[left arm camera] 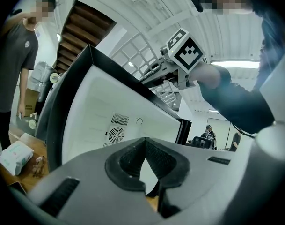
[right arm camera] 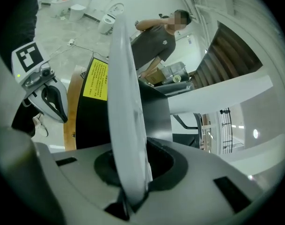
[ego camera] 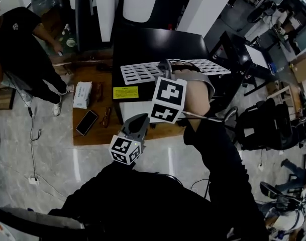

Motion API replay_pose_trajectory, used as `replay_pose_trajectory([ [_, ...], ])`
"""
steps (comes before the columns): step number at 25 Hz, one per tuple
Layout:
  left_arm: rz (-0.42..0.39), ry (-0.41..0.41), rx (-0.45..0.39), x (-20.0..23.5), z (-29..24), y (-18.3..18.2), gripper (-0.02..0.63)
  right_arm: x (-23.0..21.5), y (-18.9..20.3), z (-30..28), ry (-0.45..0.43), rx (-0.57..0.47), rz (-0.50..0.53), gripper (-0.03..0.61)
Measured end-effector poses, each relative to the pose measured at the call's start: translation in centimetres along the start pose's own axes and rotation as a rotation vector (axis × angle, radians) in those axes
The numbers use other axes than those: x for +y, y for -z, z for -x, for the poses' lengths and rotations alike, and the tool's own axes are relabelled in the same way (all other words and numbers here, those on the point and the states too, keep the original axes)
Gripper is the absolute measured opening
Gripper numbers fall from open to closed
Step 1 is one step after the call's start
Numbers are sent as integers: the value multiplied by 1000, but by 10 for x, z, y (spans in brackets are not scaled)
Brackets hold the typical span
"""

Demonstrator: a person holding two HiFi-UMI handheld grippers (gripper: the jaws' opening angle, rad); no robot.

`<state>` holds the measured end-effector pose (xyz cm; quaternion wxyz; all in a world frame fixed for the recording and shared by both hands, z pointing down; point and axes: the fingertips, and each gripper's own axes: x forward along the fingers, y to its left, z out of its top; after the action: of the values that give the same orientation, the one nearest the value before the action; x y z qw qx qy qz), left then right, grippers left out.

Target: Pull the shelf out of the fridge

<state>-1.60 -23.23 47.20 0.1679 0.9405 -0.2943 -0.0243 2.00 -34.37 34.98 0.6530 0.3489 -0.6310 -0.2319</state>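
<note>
A white grid shelf [ego camera: 142, 72] lies flat over the top of the black fridge [ego camera: 158, 44] and juts past its front. My right gripper [ego camera: 169, 67] is shut on the shelf's near edge; in the right gripper view the white shelf [right arm camera: 126, 102] runs edge-on between the jaws of this gripper [right arm camera: 133, 191]. My left gripper [ego camera: 140, 119] hangs lower, in front of the fridge, shut with nothing in it. In the left gripper view the shut gripper [left arm camera: 144, 165] faces the fridge's white inside [left arm camera: 114, 111], with the shelf [left arm camera: 133, 50] and the right gripper [left arm camera: 156, 74] above.
A person in a black shirt [ego camera: 22, 49] stands at the left. The fridge rests on a wooden board [ego camera: 95, 134] that carries a tissue pack [ego camera: 82, 94] and a phone [ego camera: 86, 122]. A black chair [ego camera: 268, 124] is at the right. A yellow label [ego camera: 125, 92] marks the fridge front.
</note>
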Motion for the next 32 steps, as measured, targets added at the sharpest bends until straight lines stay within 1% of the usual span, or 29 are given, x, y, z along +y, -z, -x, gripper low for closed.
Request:
replay_pose_trajectory([
  [3,9,8,-1,3,2,0,6,2,-6,-1,-84,-16,23,82],
  [6,17,15,0,7,4,0,6,11,-10,-2,-191,-10,62,148],
  [9,25,24,4,11,6,1,6,26,-11,1,-318,-13,100,245],
  [10,28,26,5,11,7,1,6,31,-11,2,-363,-18,104,246],
  [11,32,29,5,11,7,2,6,36,-11,3,-401,-23,104,277],
  [12,34,31,5,10,8,2,6,39,-11,4,-426,-27,104,291],
  [16,46,45,3,10,11,-1,6,40,-11,5,-474,-34,111,306],
  [17,50,51,2,10,13,-1,6,43,-10,7,-509,-32,119,323],
  [19,54,60,0,10,15,-2,6,53,-7,13,-606,-24,141,377],
  [20,55,61,-1,9,17,-1,6,60,-5,16,-654,-20,151,393],
  [22,56,60,-3,7,21,3,6,75,-3,21,-726,-21,164,402],
  [23,57,59,-4,7,24,5,6,81,-4,23,-747,-26,165,402],
  [25,58,55,-4,7,26,5,6,86,-5,23,-760,-37,161,402],
  [28,53,50,-5,9,26,-1,6,80,-8,24,-740,-63,152,402],
  [30,22,55,-4,4,27,-5,6,75,-12,32,-712,-114,131,402],
  [32,-27,56,-4,-3,27,-7,6,69,-12,42,-654,-158,111,402],
])
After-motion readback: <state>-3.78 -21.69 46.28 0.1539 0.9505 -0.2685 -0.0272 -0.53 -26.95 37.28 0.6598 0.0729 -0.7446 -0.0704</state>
